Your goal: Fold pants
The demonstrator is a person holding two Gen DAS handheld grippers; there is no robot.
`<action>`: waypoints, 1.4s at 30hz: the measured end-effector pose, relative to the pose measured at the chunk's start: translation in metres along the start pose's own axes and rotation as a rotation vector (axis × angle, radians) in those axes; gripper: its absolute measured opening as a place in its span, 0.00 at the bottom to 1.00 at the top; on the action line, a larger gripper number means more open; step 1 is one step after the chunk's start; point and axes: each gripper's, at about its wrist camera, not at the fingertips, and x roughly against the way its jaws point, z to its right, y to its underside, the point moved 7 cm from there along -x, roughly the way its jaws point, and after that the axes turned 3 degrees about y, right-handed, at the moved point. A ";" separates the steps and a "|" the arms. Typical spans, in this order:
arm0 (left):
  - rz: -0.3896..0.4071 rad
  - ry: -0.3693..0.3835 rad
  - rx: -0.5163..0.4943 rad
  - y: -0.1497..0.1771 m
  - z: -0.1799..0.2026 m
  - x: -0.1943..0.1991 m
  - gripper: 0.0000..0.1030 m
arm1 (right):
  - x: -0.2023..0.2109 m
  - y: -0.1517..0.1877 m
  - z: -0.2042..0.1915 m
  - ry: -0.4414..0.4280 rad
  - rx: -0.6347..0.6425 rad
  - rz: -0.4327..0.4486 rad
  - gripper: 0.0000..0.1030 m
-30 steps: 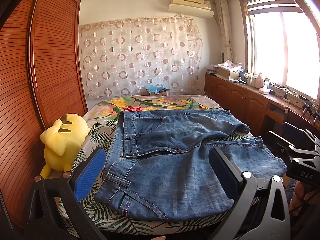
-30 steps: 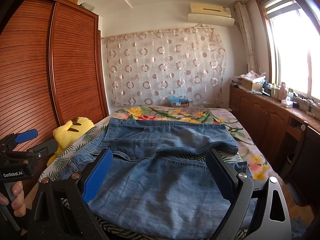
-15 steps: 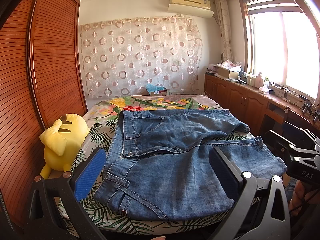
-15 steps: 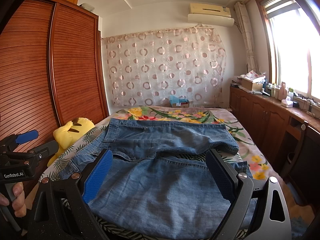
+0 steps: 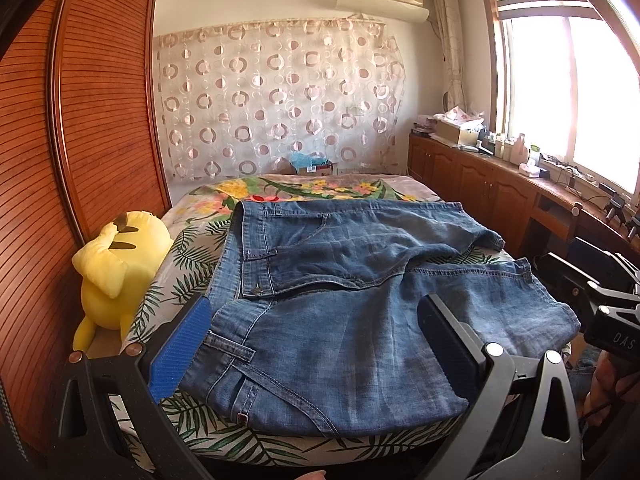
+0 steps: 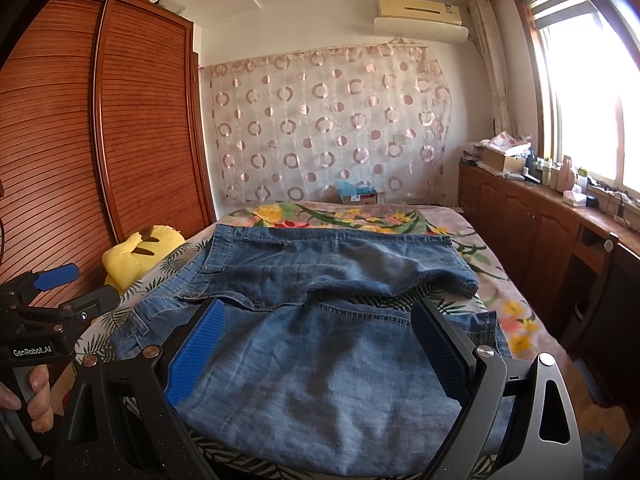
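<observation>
Blue denim pants (image 5: 340,308) lie spread across the near end of the bed (image 5: 320,190), waistband to the left, one leg folded over behind the other. In the right wrist view the same pants (image 6: 320,340) fill the lower middle. My left gripper (image 5: 316,340) hovers open above the near waistband and hip, its blue-padded fingers (image 5: 180,348) wide apart and holding nothing. My right gripper (image 6: 316,344) is open too, over the near leg, with nothing between its fingers. Each gripper shows in the other's view: the left gripper (image 6: 60,292) at the left edge, the right gripper (image 5: 592,292) at the right edge.
A yellow plush toy (image 5: 116,268) sits at the bed's left edge against the slatted wooden wardrobe (image 5: 80,140). A wooden cabinet counter (image 5: 500,184) with boxes and bottles runs under the window on the right. A patterned curtain (image 5: 280,100) hangs behind the bed.
</observation>
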 end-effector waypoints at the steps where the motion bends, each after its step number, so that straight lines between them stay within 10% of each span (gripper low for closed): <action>1: -0.003 -0.001 -0.001 0.001 -0.001 -0.002 1.00 | 0.001 0.000 0.000 0.000 -0.001 -0.001 0.92; 32: -0.225 0.002 0.014 0.055 -0.093 -0.088 0.99 | -0.028 0.025 0.022 0.022 0.033 -0.179 0.87; 42: -0.290 0.089 -0.002 0.040 -0.101 -0.125 0.73 | -0.025 0.020 0.020 0.000 0.030 -0.190 0.87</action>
